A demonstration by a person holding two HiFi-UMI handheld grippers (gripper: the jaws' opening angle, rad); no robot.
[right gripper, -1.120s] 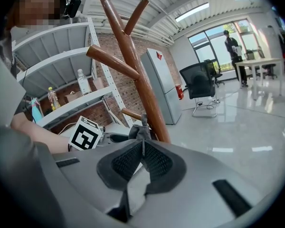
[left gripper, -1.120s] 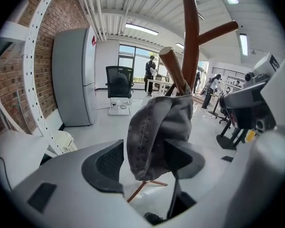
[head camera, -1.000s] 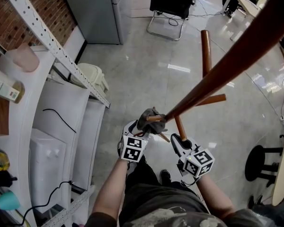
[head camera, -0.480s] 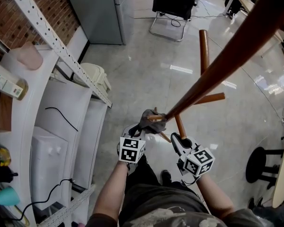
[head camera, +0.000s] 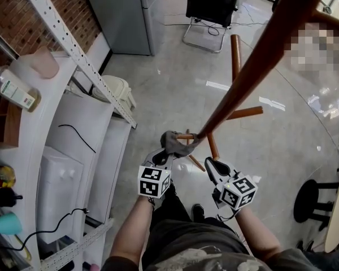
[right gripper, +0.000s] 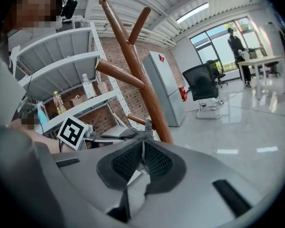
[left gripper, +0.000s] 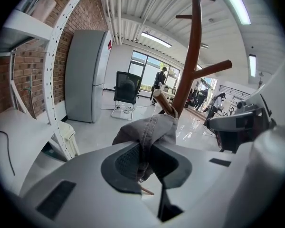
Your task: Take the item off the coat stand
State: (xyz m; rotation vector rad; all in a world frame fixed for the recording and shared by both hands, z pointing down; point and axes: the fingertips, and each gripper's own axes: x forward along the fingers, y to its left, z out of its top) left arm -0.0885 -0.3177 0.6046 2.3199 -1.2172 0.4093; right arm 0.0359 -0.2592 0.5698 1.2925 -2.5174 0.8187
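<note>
A grey cloth item (head camera: 174, 142) hangs on a low wooden peg (head camera: 185, 136) of the brown coat stand (head camera: 254, 55). My left gripper (head camera: 161, 157) reaches up to it from below. In the left gripper view its jaws are closing, and the pads pinch a fold of the grey cloth (left gripper: 151, 126) that still drapes over the peg (left gripper: 164, 102). My right gripper (head camera: 211, 166) sits just right of the stand's foot, apart from the cloth. Its jaws (right gripper: 142, 158) are shut with nothing between them, pointing past the stand's pole (right gripper: 133, 61).
White shelving (head camera: 62, 55) with bottles runs along the left in front of a brick wall. A cream bin (head camera: 116, 92) stands beside it. A grey fridge (head camera: 130, 16) and a black office chair (head camera: 212, 4) are at the back, and a black stool (head camera: 311, 199) at the right.
The left gripper's jaws have come together onto the grey cloth, and its marker cube has shifted slightly down and left. The right gripper has stayed where it was.
</note>
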